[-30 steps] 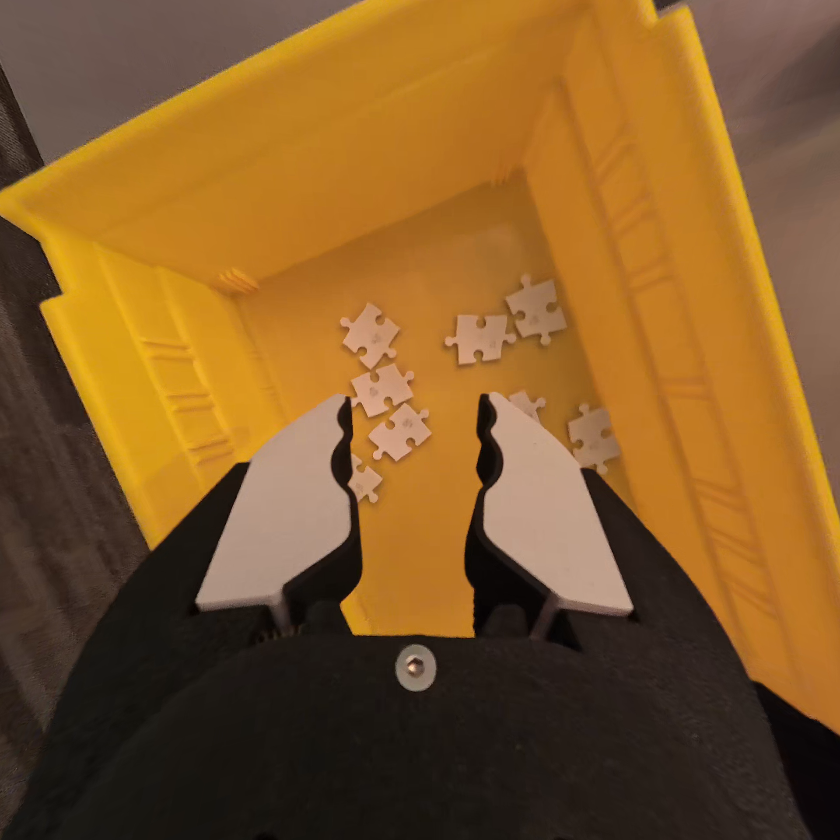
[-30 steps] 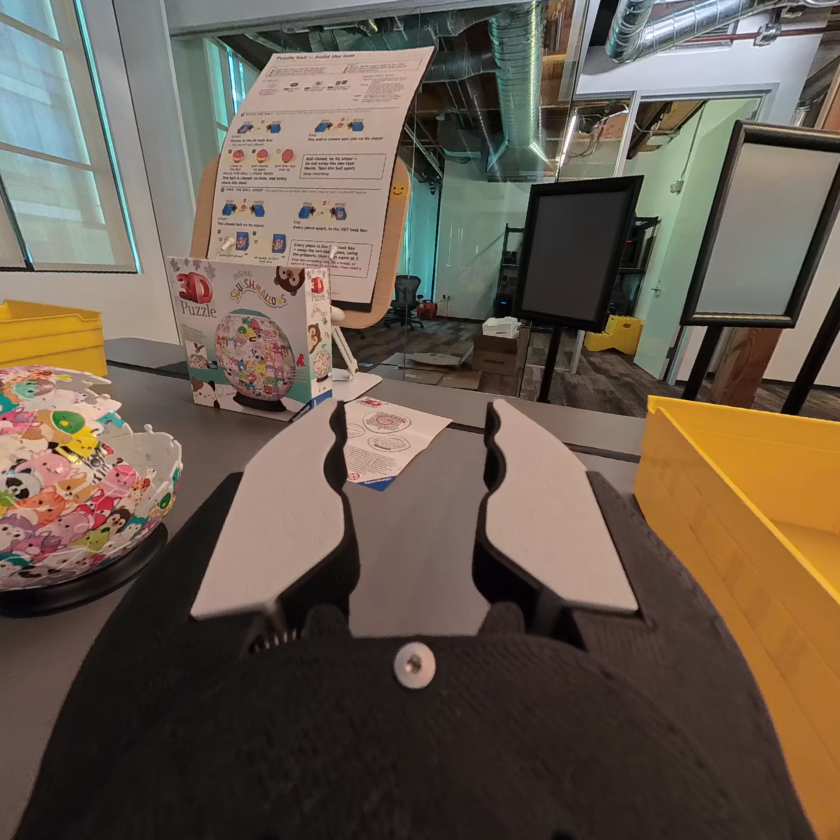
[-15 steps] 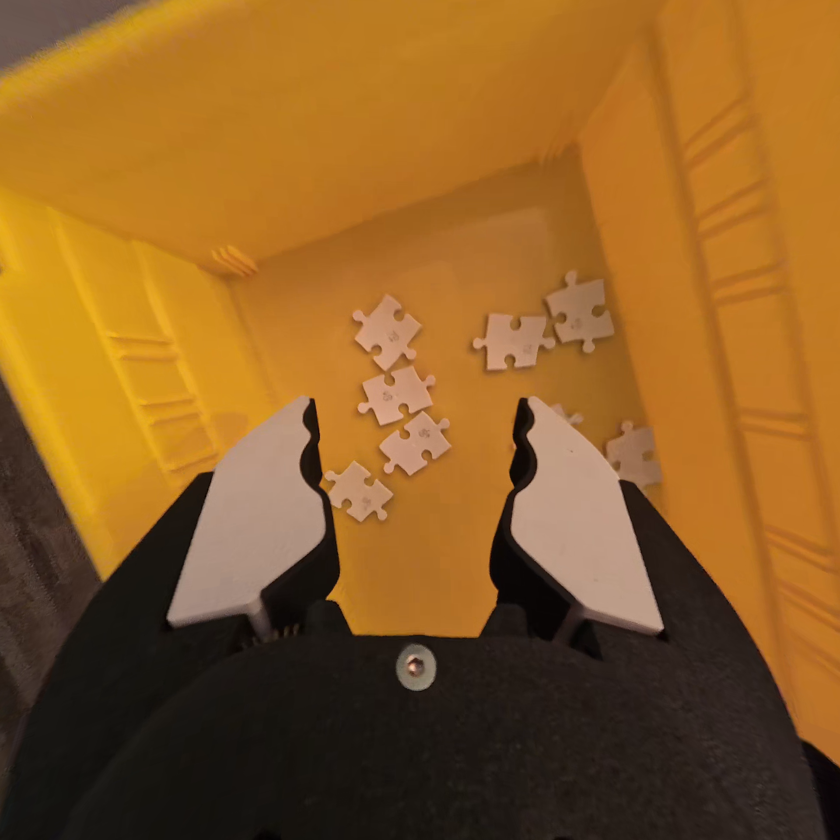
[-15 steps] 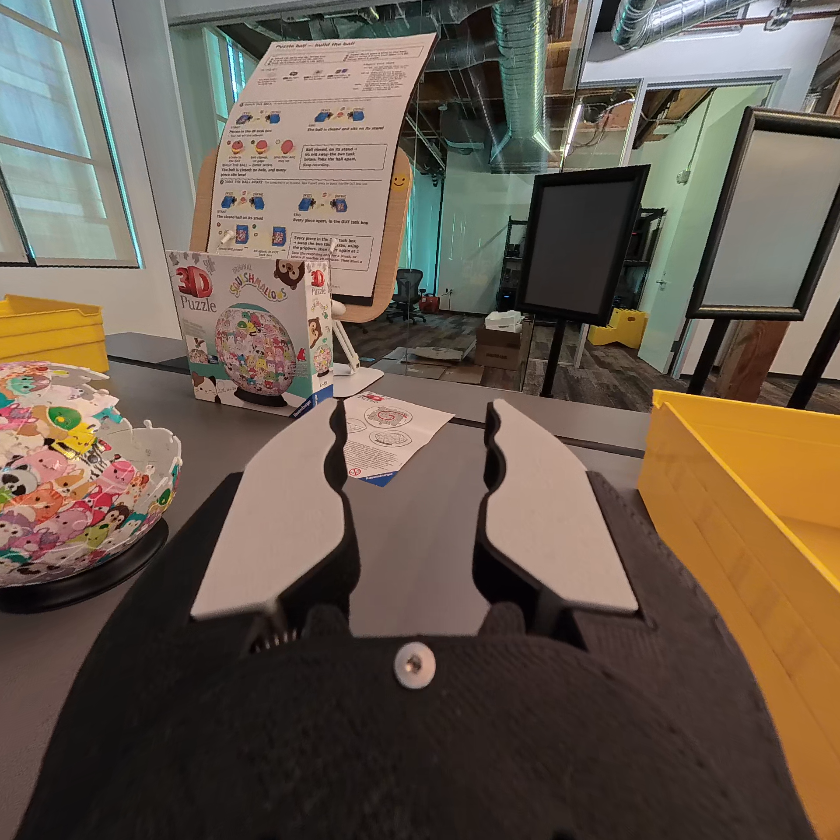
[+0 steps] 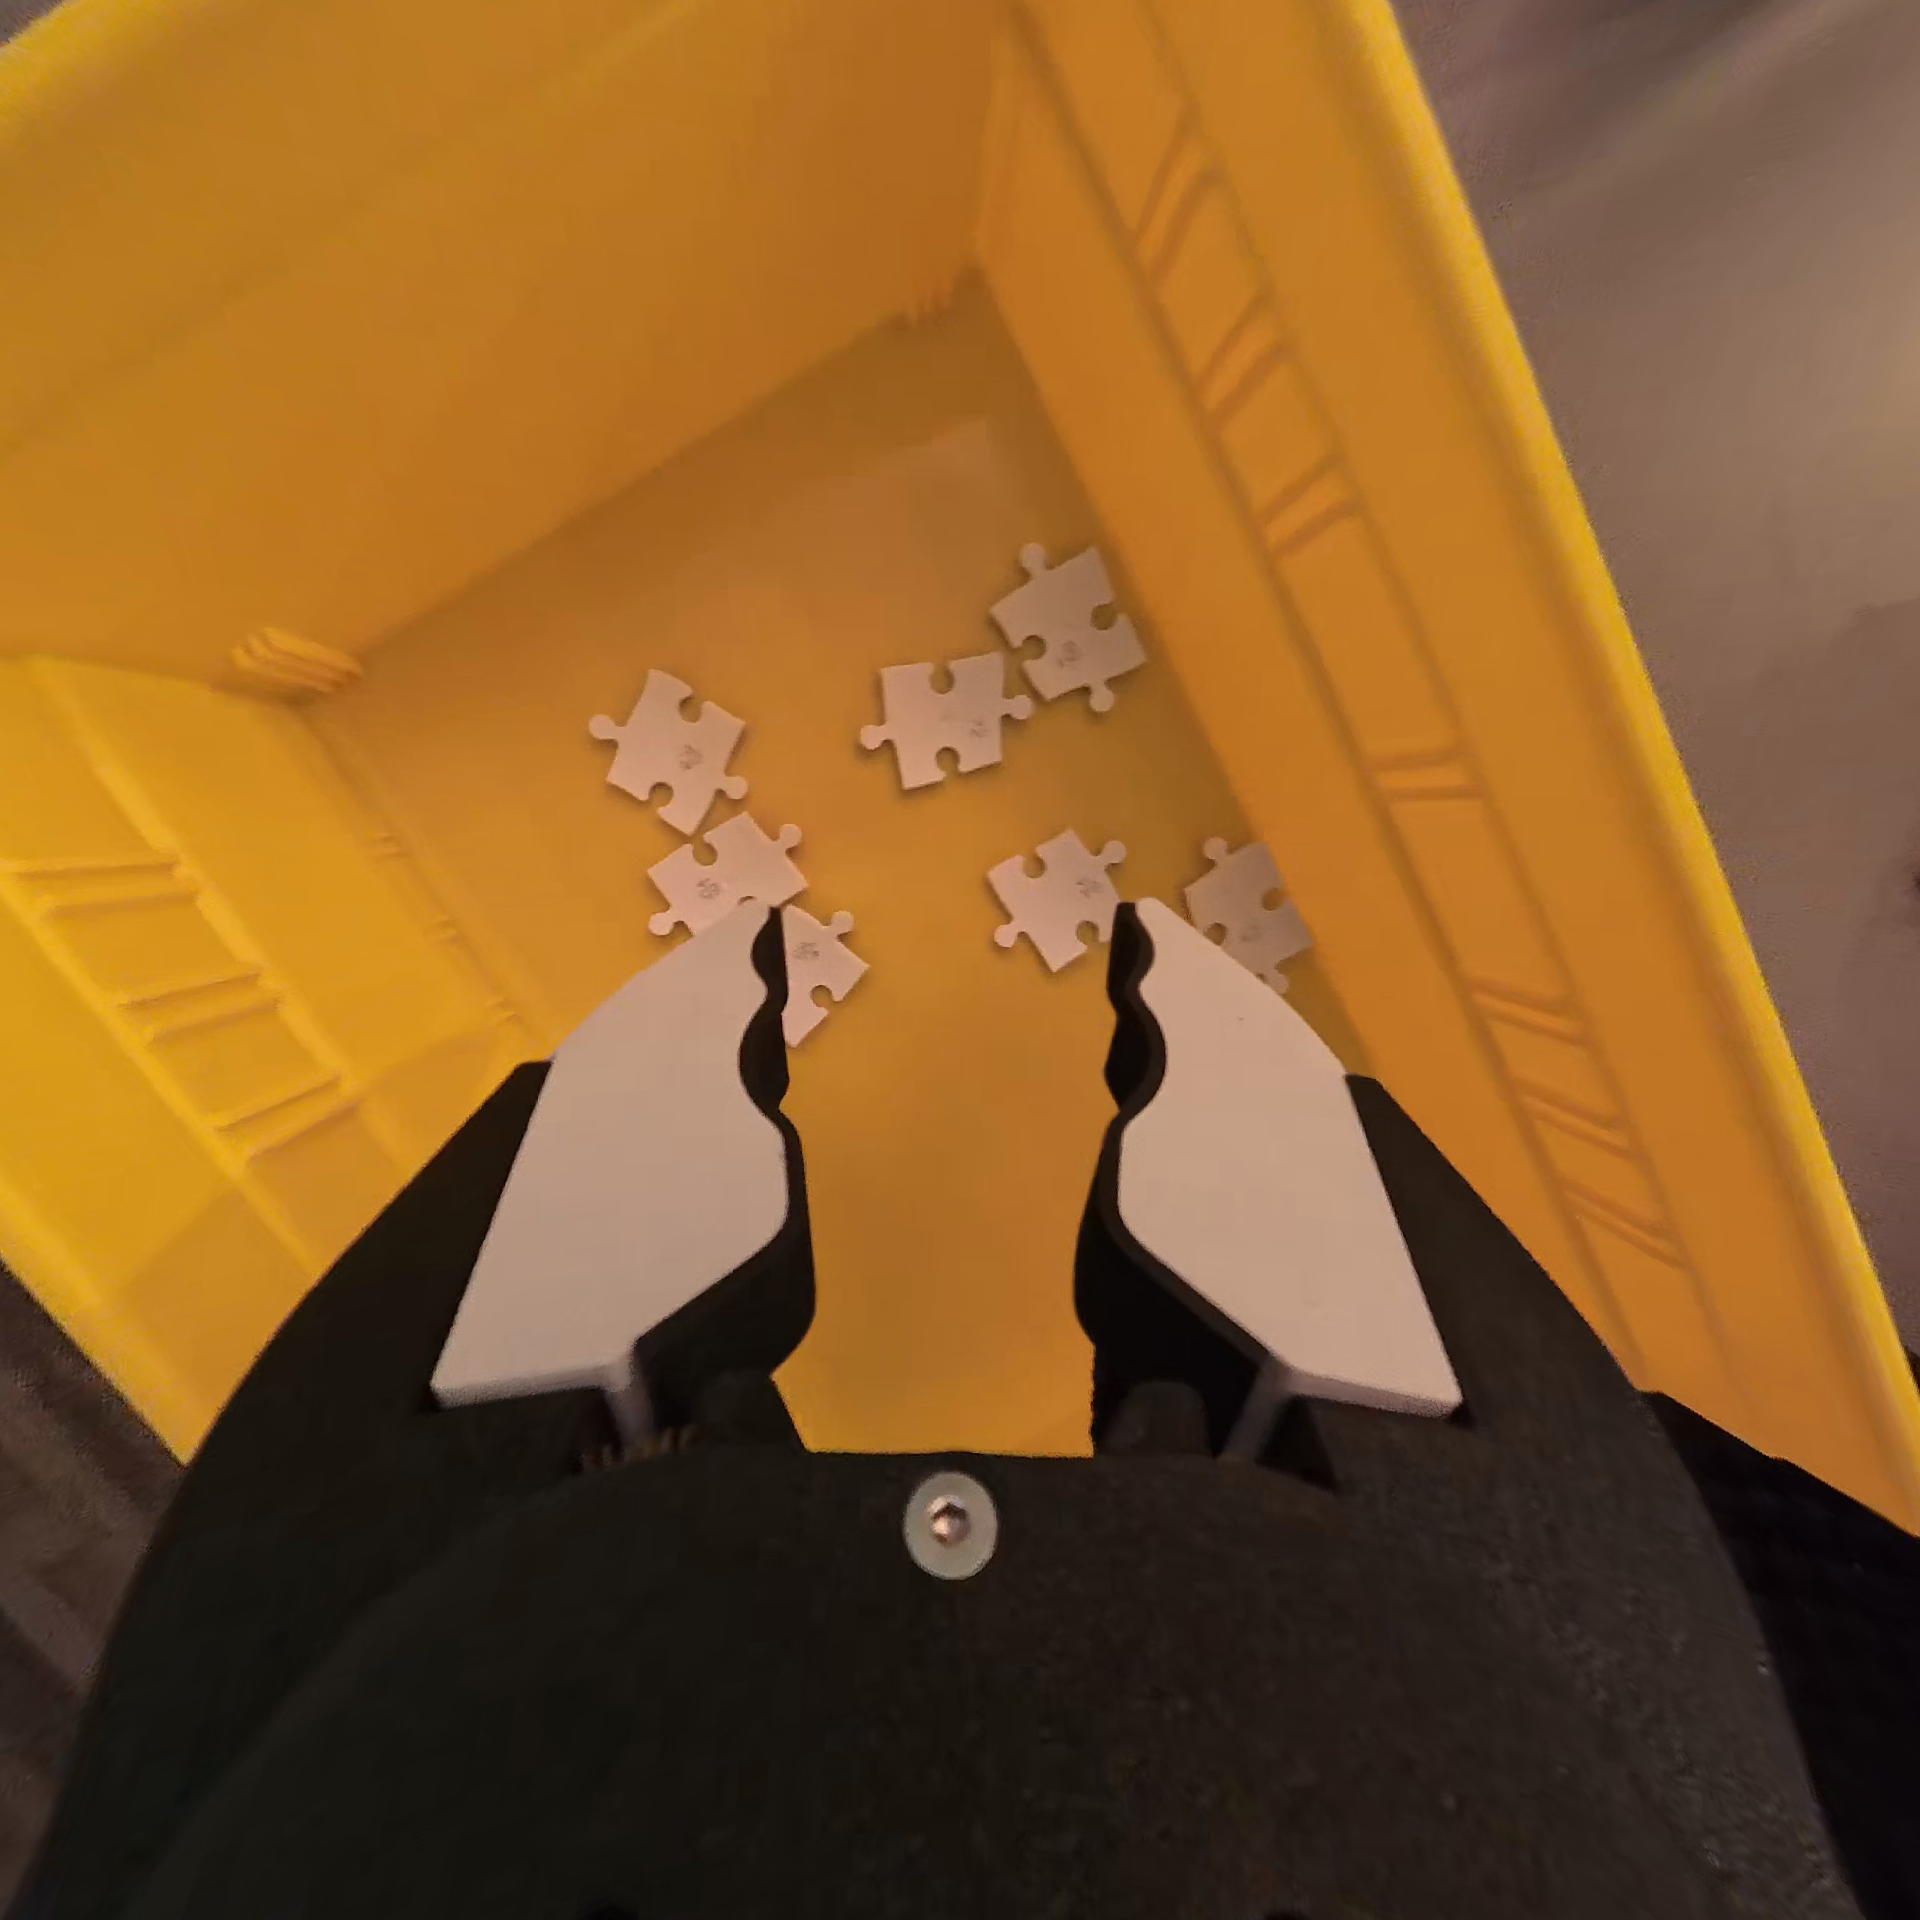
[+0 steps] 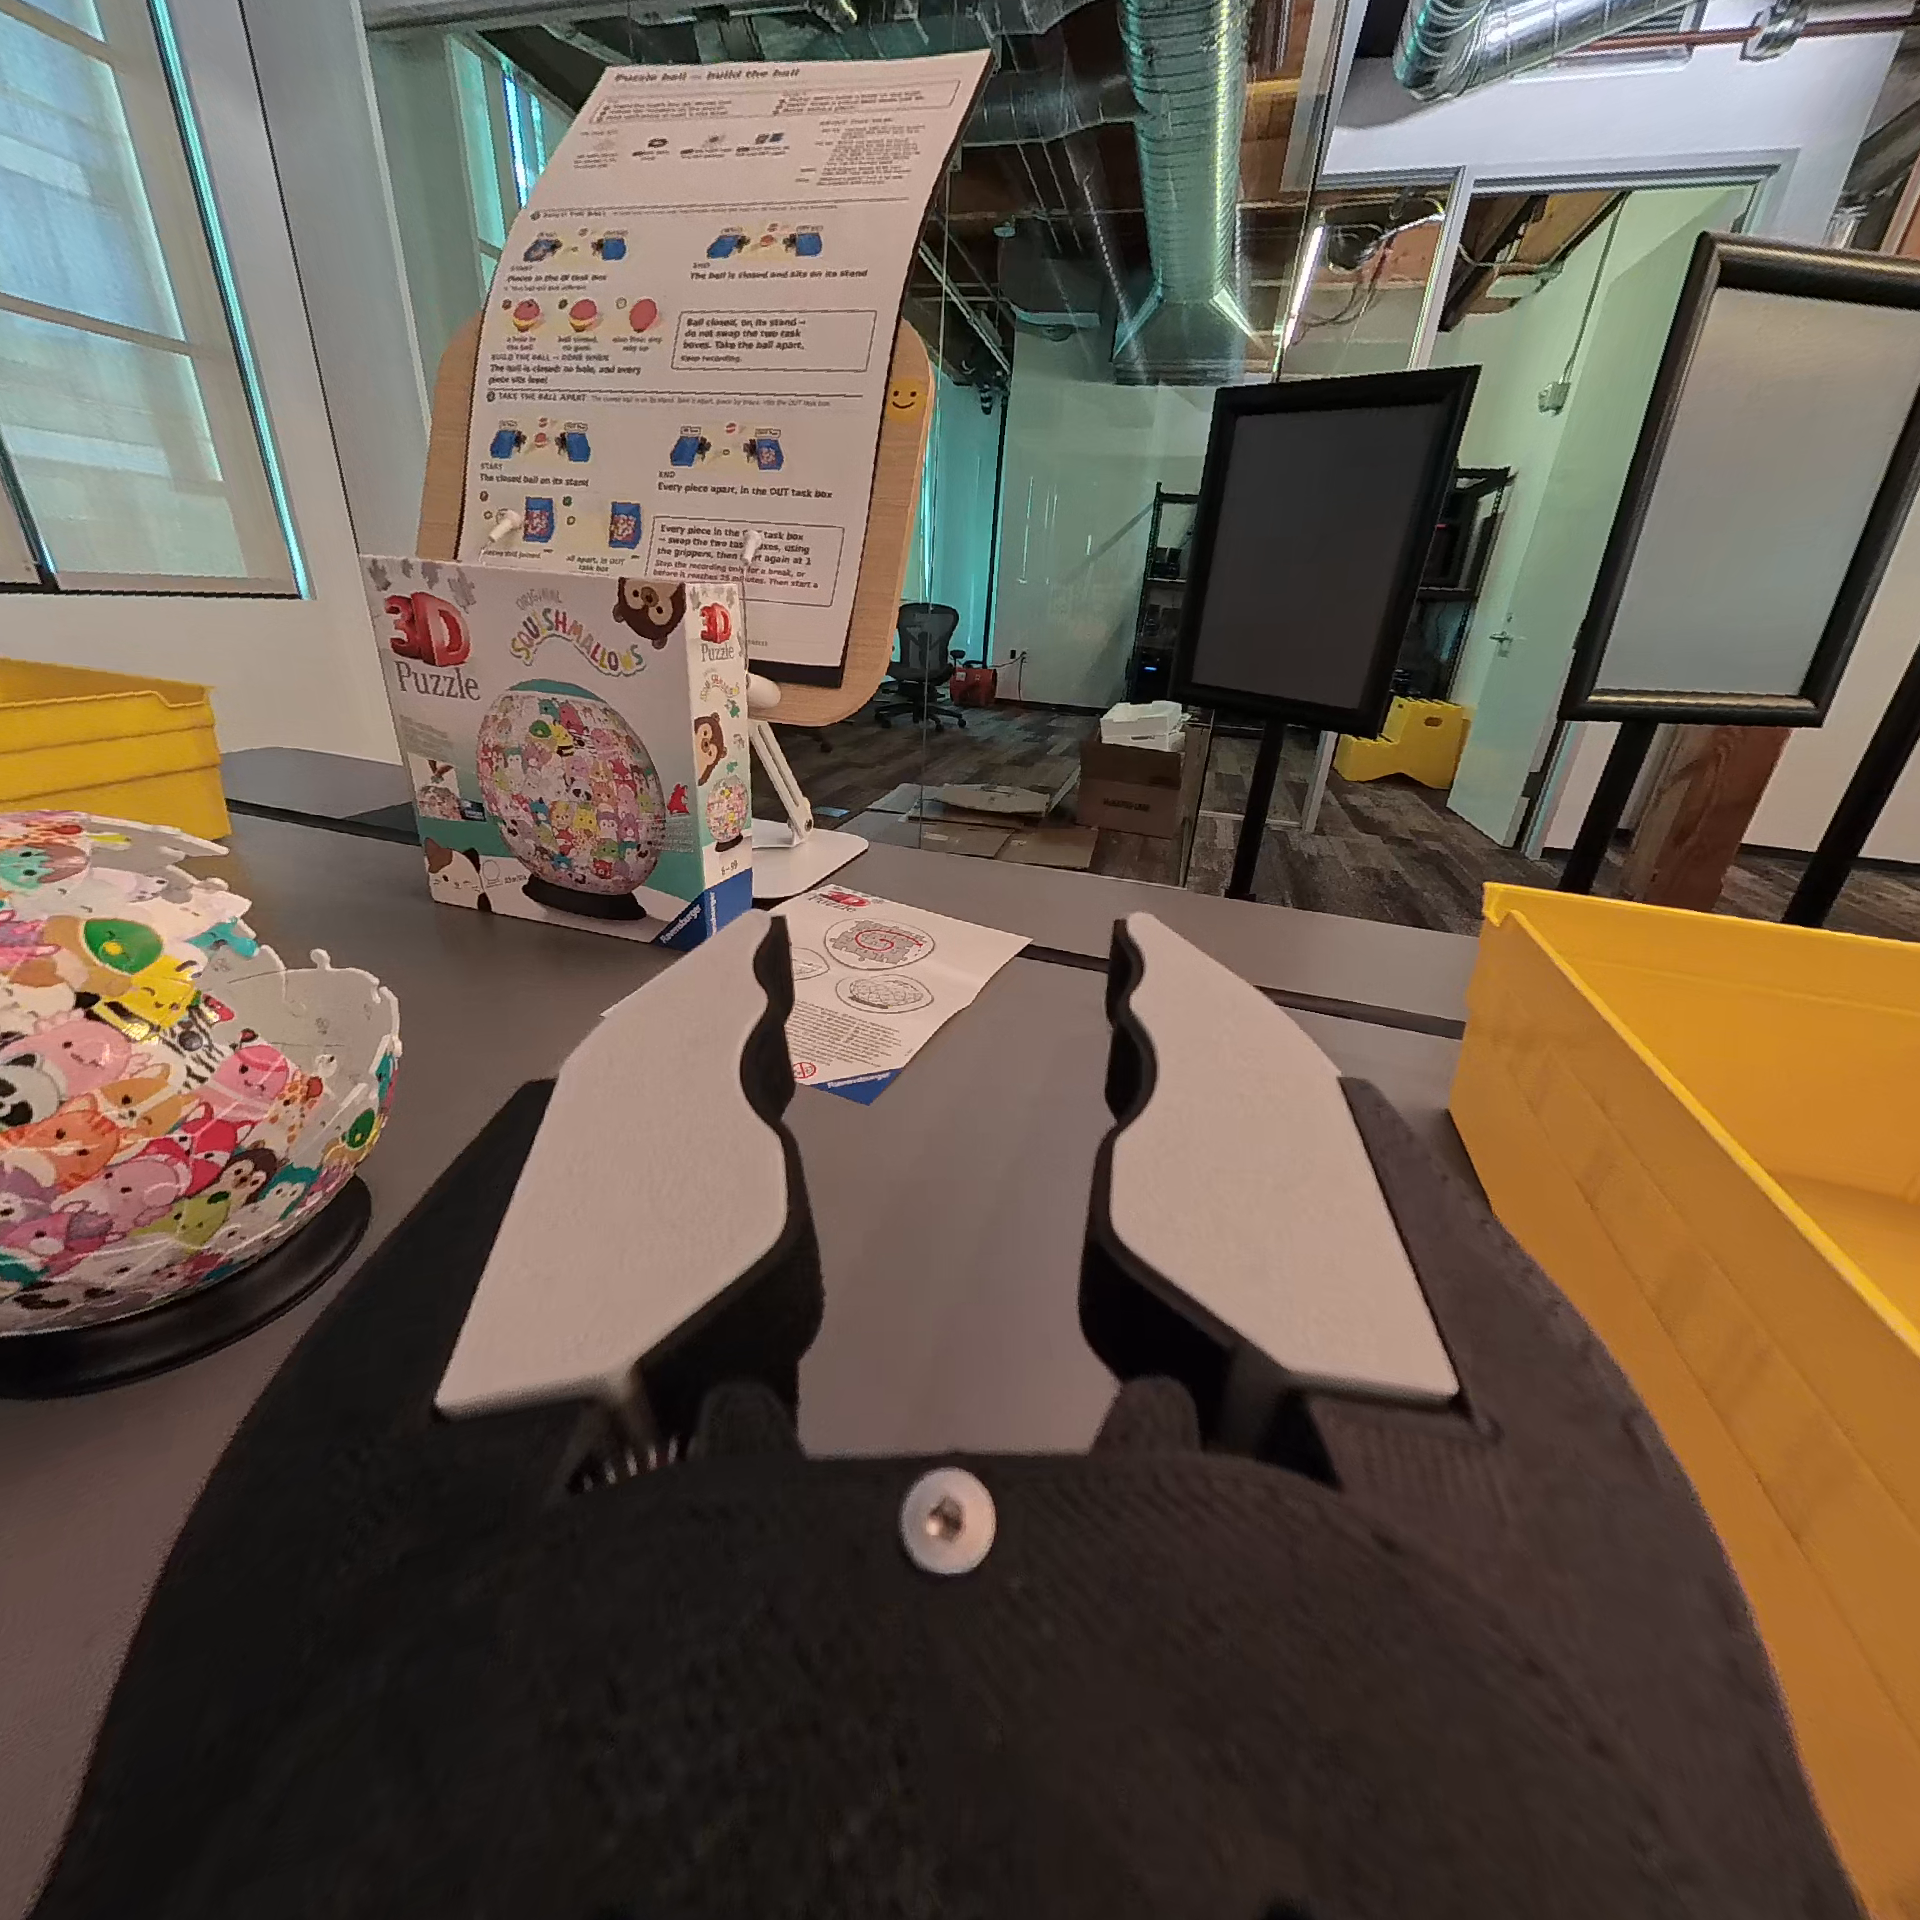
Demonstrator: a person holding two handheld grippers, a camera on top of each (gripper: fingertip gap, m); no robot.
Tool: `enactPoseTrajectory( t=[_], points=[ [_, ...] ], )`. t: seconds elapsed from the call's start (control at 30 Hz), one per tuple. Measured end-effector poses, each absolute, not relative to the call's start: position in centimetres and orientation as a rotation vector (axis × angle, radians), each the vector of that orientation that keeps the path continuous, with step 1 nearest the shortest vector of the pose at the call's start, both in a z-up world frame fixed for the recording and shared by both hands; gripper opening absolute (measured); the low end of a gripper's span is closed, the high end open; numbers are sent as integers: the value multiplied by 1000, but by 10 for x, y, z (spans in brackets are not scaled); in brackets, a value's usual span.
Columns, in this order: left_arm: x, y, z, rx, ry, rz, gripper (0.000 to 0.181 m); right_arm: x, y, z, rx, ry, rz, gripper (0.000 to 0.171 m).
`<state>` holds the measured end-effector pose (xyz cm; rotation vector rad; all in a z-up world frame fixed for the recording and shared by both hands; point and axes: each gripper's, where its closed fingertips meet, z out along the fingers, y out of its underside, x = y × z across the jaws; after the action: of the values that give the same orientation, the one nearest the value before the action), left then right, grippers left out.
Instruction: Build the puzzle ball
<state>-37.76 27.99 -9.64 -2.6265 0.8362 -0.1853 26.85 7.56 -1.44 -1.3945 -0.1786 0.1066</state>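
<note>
My left gripper is open and empty, pointing down into a yellow bin. Several white puzzle pieces lie face down on the bin floor. One piece lies just beyond my right fingertip, another sits beside my left fingertip. The left finger hides part of it. My right gripper is open and empty, held above the grey table. The half-built colourful puzzle ball sits on its black stand at the left of the right wrist view.
A puzzle box and a paper leaflet lie on the table ahead. An instruction sheet on a stand rises behind them. A second yellow bin stands at the right, more yellow bins at far left.
My left gripper dipped deeper into the bin with jaws wider, then drew back and narrowed again. It holds nothing. My right gripper has barely moved.
</note>
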Motion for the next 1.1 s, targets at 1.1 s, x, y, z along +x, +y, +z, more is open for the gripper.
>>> enactPoseTrajectory(
  t=[1.1],
  points=[
    [-369, 262, -148, -2504, 1427, -120, 36, 264, 77, -16, -1401, -190, 139, 59]
  ],
)
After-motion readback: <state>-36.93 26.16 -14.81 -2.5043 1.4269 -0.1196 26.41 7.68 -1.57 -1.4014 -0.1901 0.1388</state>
